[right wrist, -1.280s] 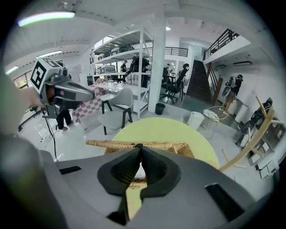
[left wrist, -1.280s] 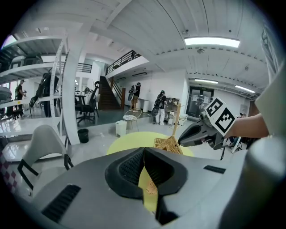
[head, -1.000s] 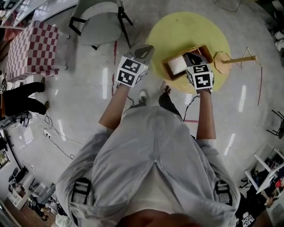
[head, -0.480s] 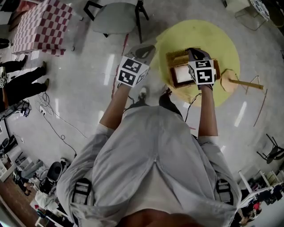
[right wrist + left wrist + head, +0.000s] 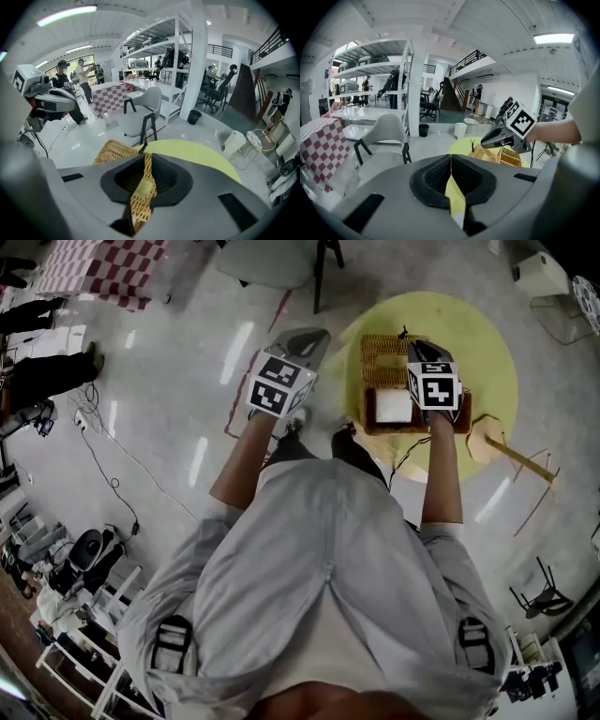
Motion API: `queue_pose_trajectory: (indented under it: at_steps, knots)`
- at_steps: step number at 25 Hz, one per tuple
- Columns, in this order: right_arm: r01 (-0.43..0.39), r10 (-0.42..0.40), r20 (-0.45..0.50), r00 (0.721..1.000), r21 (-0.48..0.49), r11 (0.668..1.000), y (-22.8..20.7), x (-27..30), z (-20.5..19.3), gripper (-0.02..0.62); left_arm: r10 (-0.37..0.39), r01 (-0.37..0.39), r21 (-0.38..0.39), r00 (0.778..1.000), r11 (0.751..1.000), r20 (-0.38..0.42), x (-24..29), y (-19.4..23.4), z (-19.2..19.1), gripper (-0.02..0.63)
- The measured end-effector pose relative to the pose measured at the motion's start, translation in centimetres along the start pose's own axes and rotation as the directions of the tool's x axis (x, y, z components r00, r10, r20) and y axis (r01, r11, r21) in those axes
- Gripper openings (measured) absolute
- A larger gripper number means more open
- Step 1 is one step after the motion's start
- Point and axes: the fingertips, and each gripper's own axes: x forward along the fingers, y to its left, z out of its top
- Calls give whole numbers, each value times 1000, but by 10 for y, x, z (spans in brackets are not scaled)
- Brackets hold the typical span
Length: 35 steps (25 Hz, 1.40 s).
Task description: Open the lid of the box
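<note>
Tan woven lid (image 5: pixel 382 357); yel. table (image 5: pixel 478 343)

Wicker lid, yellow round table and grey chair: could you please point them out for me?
Wicker lid (image 5: pixel 382 357), head view, middle of woven panel.
Yellow round table (image 5: pixel 483 352), head view, bare top.
Grey chair (image 5: pixel 388 129), left gripper view, backrest.

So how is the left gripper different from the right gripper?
The left gripper hangs over the floor, beside the yellow table; the right gripper is over the wicker box on it. The left gripper's jaws are together with nothing in them; the right gripper's jaws are opening, with the wicker lid showing between them. Both carry a black-and-white marker cube.
</note>
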Motion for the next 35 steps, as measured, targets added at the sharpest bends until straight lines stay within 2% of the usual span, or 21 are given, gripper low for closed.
queue_pose_trajectory:
  at_steps: [3,9,14,19,24,35]
  knots:
    - [-10,11,-14,1000,17,1000,-5,6,-3,107,17,-17,-15,1000,1000,-11,0,2,-6,29]
    - [-1,1,-2,1000,42,999,-12,7,-2,107,22,-22,-21,1000,1000,-16,2,4,-9,29]
    - [48,-50,24,998,74,996,-13,-7,3,106,-10,10,-2,1000,1000,-9,-2,5,-6,29]
    - [128,-135,53,989,118,985,-18,-36,6,83,-62,61,29,998,998,11,-7,-1,4,29]
    - [205,-222,89,971,167,964,-16,-72,10,69,-131,129,49,990,990,43,-16,-5,15,29]
    - [337,-381,181,907,231,913,7,-151,30,41,-235,216,172,967,961,102,-40,-8,47,29]
